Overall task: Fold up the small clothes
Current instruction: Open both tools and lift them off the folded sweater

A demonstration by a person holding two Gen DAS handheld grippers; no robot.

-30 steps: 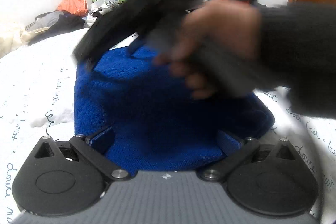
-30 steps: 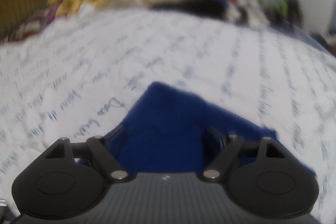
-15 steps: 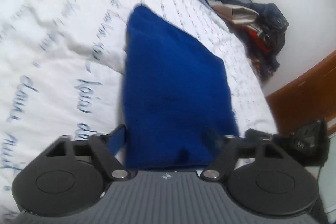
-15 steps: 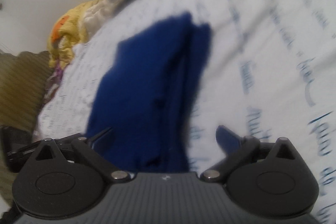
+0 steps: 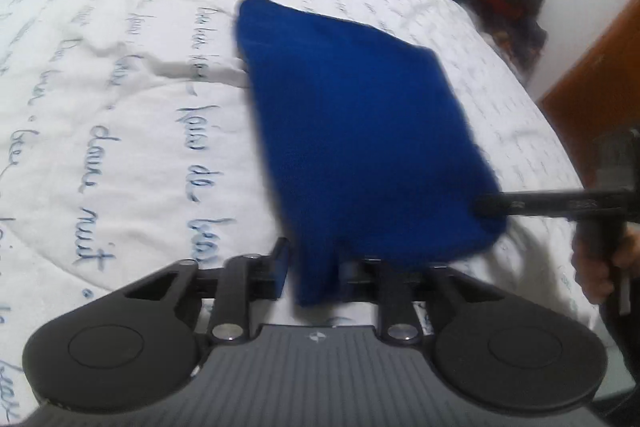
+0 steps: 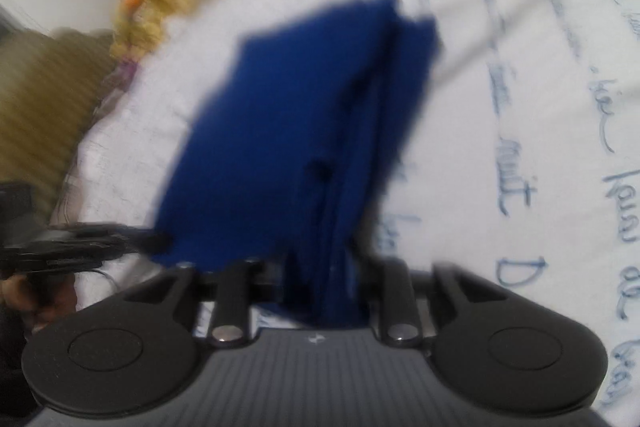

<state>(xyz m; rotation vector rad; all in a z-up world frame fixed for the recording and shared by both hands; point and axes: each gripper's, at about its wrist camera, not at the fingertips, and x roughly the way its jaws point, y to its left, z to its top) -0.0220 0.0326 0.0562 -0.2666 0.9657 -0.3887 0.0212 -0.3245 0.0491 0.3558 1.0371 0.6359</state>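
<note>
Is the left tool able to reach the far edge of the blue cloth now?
Probably not without letting go: the left tool looks shut on the near corner of the blue cloth. Nothing lies on the cloth toward its far edge, so the way itself looks free.

A deep blue garment [image 5: 352, 131] of soft, matt knitted cloth is lying on a white quilted cotton bedspread [image 5: 120, 99] printed with blue handwriting. The left gripper [image 5: 310, 265] and right gripper [image 6: 320, 279] are showing matt black plastic arms, shiny metal pivot pins and a ribbed grey plastic body. A glossy reddish-brown wooden panel [image 5: 600, 67] is catching light.
</note>
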